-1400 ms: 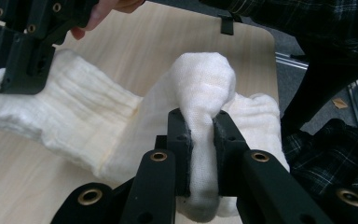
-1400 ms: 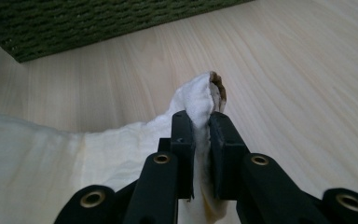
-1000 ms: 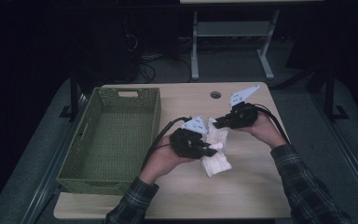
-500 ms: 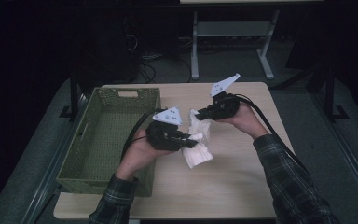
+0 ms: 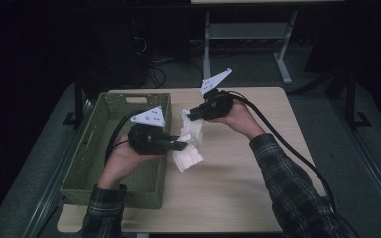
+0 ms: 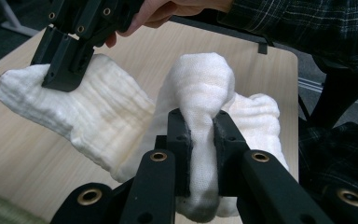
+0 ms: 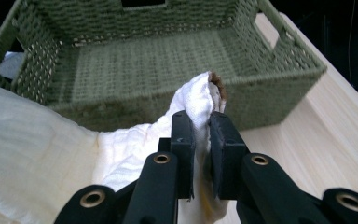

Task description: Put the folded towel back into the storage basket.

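Cloth: a white cloth (image 5: 188, 141) hangs in the air between the two grippers, over the middle of the table (image 5: 258, 183), its lower end dangling close to the tabletop just beside the basket's right wall.
Left gripper: the left gripper (image 5: 178, 145) has its jaws clenched on a bunched fold of the cloth, at the basket's right rim.
Right gripper: the right gripper (image 5: 189, 115) is pinched on the cloth's upper end, toward the table's far edge.
Basket: a green woven basket (image 5: 104, 148) sits along the table's left edge, its near wall close to the near-left corner.
Open room: the right half of the table is bare wood out to its right edge and near edge; the far-right corner is open too.
Left gripper view: cloth (image 6: 200, 93) bulges up between the black jaws, and the other gripper (image 6: 67, 58) bites a ribbed end (image 6: 32, 95) off to the left above the tabletop (image 6: 23, 154).
Right gripper view: the basket's (image 7: 270, 70) woven floor and a handle slot in its far wall, plus a brownish mark on the cloth's tip (image 7: 216, 83) above the jaws.
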